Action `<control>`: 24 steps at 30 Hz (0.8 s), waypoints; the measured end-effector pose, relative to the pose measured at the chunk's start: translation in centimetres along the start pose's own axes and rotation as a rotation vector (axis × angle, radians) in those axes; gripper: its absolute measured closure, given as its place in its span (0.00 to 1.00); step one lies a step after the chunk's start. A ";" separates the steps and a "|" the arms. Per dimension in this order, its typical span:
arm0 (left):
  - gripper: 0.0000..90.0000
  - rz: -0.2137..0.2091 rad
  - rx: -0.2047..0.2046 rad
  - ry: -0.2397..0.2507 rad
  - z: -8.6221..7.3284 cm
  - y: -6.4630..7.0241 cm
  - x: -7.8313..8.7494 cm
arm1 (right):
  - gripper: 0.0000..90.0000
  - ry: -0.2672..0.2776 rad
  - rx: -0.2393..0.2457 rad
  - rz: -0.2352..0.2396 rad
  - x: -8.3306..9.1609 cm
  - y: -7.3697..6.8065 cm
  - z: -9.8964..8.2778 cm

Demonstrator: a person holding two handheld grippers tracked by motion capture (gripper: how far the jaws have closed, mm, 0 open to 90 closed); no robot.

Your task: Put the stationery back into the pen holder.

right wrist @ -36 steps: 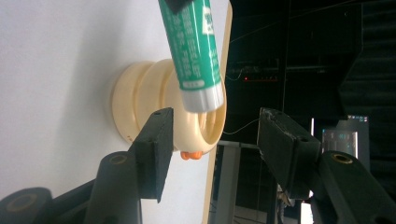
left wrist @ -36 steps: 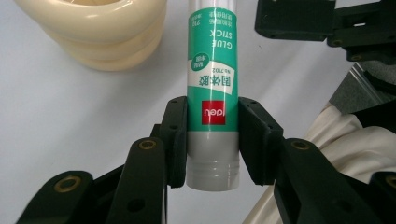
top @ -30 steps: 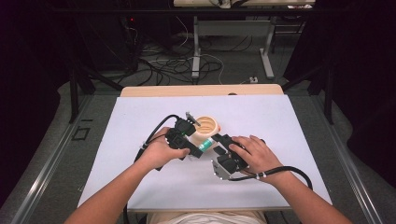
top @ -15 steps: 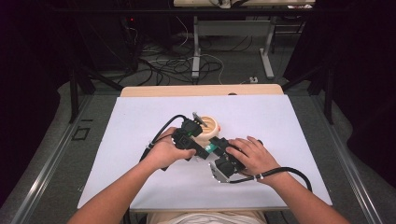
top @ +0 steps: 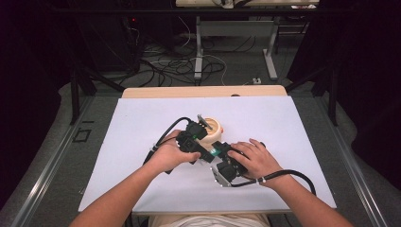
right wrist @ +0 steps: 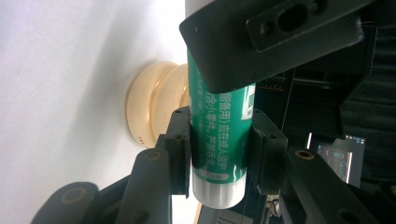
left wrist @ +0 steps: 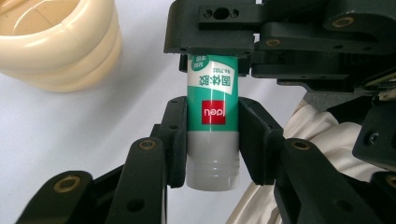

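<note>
A green-labelled glue stick is held off the white table between my two grippers. My left gripper is shut on the end with the grey-white cap. My right gripper is shut on the green body; its jaws have just been closing with the stick between them. In the high view the two grippers meet tip to tip, left gripper and right gripper, with a bit of green glue stick between them. A cream ribbed round cup stands just behind them.
The table is covered by a white sheet, with a wooden edge at the far side. The cream cup lies close to the stick, and shows as the cream cup on the right gripper's side. Cables trail from both grippers toward the near edge.
Both hands have drawn closer together in front of the cup. The right gripper's jaws have closed onto the glue stick held by the left gripper.
</note>
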State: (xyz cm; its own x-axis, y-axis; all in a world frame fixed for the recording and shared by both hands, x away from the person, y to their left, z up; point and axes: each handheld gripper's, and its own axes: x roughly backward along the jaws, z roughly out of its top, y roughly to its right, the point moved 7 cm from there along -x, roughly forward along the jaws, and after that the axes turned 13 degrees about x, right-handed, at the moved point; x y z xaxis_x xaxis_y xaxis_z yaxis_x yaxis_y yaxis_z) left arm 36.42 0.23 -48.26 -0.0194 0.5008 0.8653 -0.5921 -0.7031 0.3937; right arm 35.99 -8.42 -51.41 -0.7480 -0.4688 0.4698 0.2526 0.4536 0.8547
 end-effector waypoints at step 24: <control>0.52 -0.018 0.049 0.148 -0.5 -1.7 1.7 | 0.73 -0.027 -0.017 0.007 -0.2 -0.5 -1.1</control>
State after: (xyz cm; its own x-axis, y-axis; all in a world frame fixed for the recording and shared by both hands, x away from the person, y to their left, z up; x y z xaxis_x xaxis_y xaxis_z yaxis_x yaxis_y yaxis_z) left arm 36.97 2.53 -47.58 -0.1297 0.5800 0.8043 -0.5534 -0.7154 0.4266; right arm 36.70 -9.37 -51.69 -0.7624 -0.4452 0.4697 0.2677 0.4438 0.8552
